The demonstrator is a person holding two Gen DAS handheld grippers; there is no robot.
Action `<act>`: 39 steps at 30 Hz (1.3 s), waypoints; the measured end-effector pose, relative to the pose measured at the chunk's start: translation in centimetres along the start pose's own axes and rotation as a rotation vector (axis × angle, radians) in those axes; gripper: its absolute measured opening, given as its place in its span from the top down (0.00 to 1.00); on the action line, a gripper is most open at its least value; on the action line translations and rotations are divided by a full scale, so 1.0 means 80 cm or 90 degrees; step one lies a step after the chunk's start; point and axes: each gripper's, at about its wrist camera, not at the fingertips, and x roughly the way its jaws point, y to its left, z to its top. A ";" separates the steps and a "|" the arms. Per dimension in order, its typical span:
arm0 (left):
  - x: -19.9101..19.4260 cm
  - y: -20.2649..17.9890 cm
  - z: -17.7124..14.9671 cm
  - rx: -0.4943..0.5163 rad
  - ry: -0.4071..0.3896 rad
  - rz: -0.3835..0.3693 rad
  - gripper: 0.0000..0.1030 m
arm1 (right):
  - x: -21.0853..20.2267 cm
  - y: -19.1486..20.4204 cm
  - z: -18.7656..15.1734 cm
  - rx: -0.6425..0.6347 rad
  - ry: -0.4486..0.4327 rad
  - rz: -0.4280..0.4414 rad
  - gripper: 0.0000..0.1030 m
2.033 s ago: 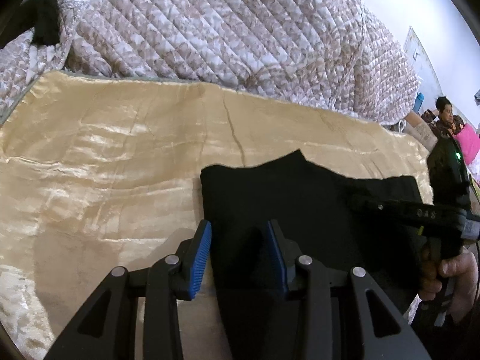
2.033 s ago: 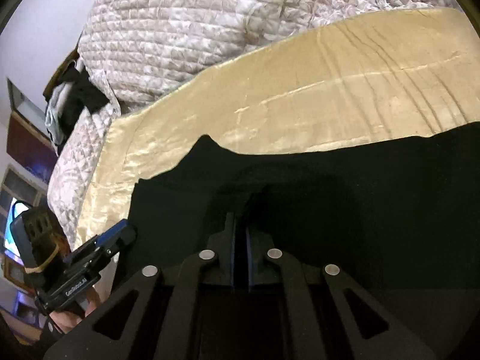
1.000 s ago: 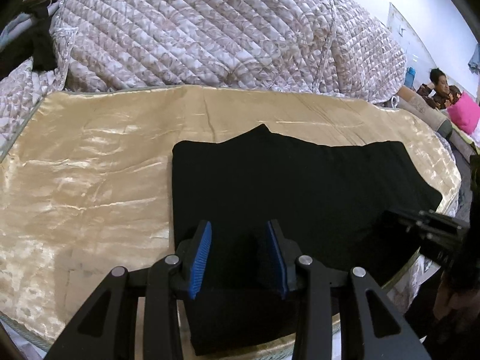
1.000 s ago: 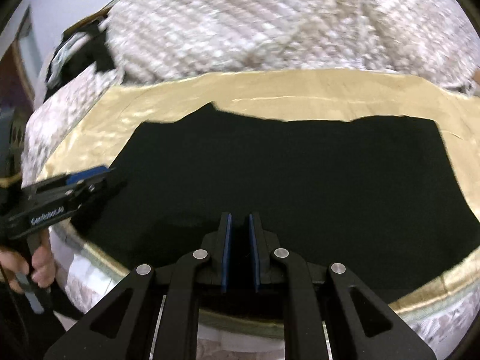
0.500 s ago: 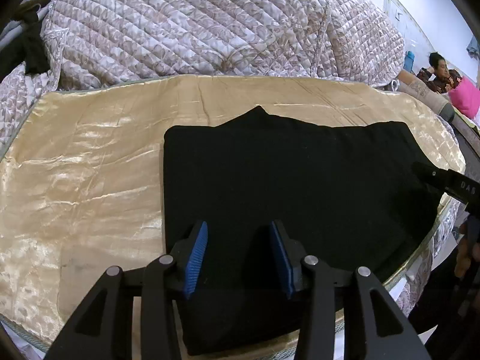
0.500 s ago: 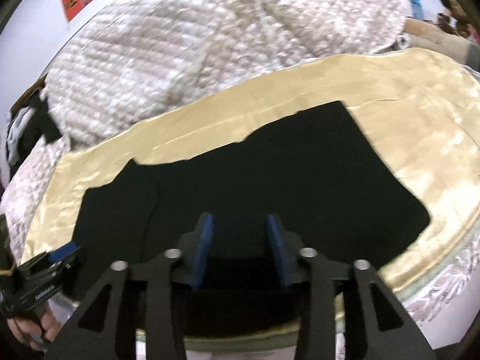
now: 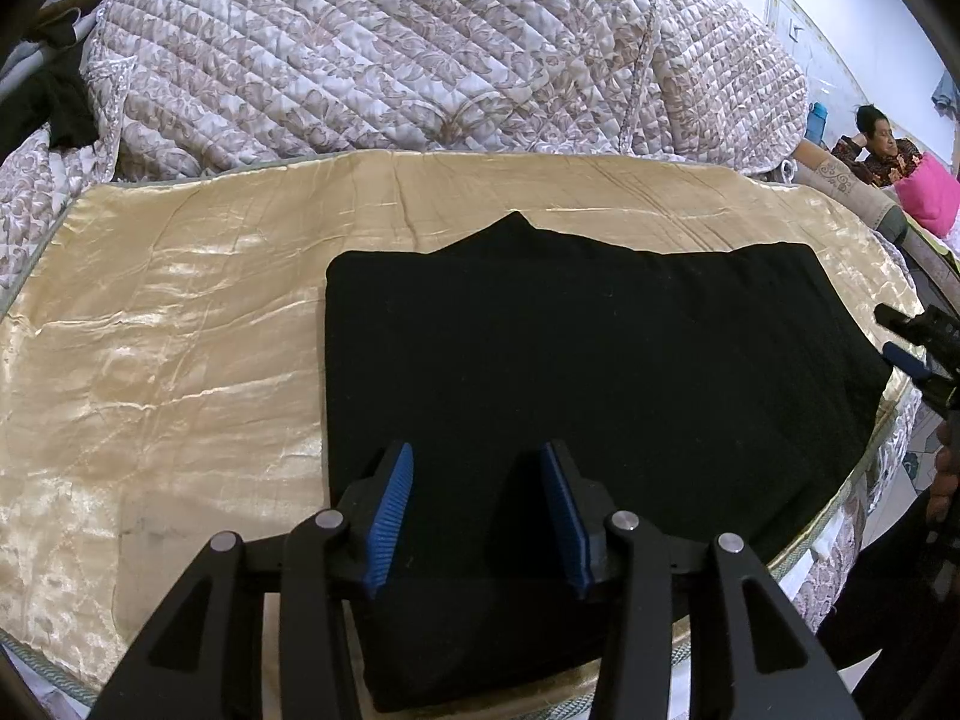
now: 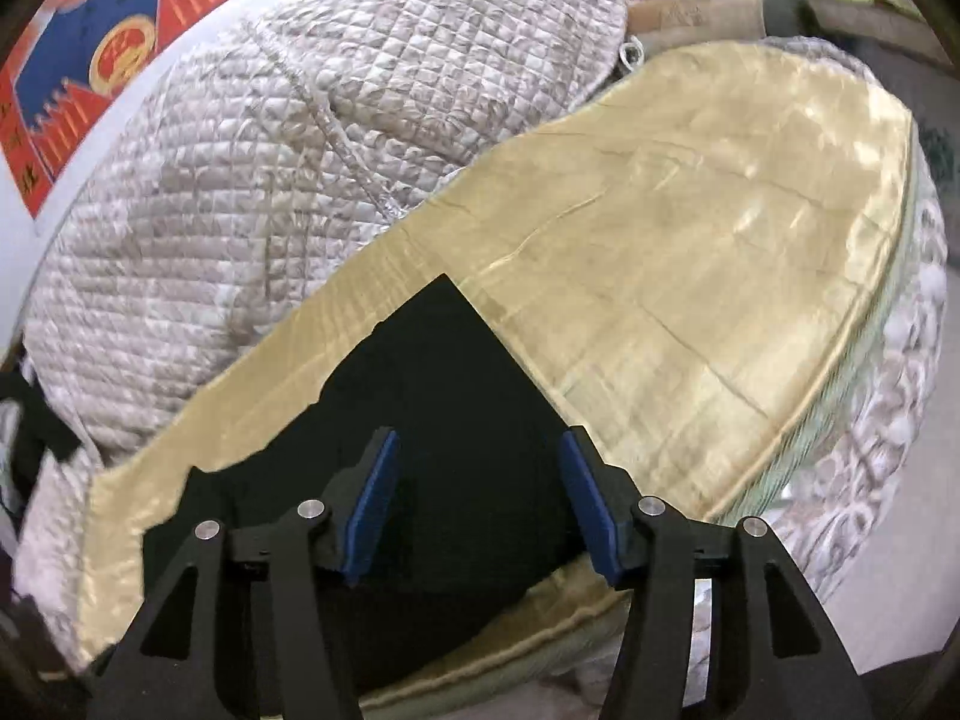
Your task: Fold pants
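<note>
While black pants (image 7: 600, 372) lie folded flat on a gold satin sheet (image 7: 168, 360) near the bed's front edge, a quilted bedspread (image 7: 390, 48) is heaped along the back. Left gripper (image 7: 475, 513) hovers over the pants' near edge, released, nothing between its blue pads. Right gripper (image 8: 477, 504), jaws just widened, hangs empty over their right end.

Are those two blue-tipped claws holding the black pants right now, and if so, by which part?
No, nothing is held. The left gripper and right gripper both stand open above the black pants, and the right's jaws have just been opening.
</note>
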 end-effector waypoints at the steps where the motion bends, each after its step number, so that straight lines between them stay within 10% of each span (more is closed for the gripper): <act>1: 0.000 0.000 0.000 0.000 0.000 -0.001 0.54 | -0.006 0.000 0.001 0.002 -0.013 -0.003 0.46; 20: -0.001 0.000 -0.001 0.004 -0.003 -0.002 0.52 | -0.005 -0.029 -0.036 0.112 0.027 -0.016 0.44; 28: -0.001 0.000 -0.001 0.003 -0.003 -0.004 0.50 | 0.010 -0.027 -0.016 0.138 0.029 0.060 0.41; 34: -0.004 0.001 0.003 -0.005 -0.001 -0.014 0.50 | 0.035 -0.015 0.001 0.107 0.060 0.050 0.76; 39: -0.019 0.025 0.014 -0.037 -0.029 0.000 0.50 | 0.006 0.029 0.014 0.037 0.033 0.101 0.79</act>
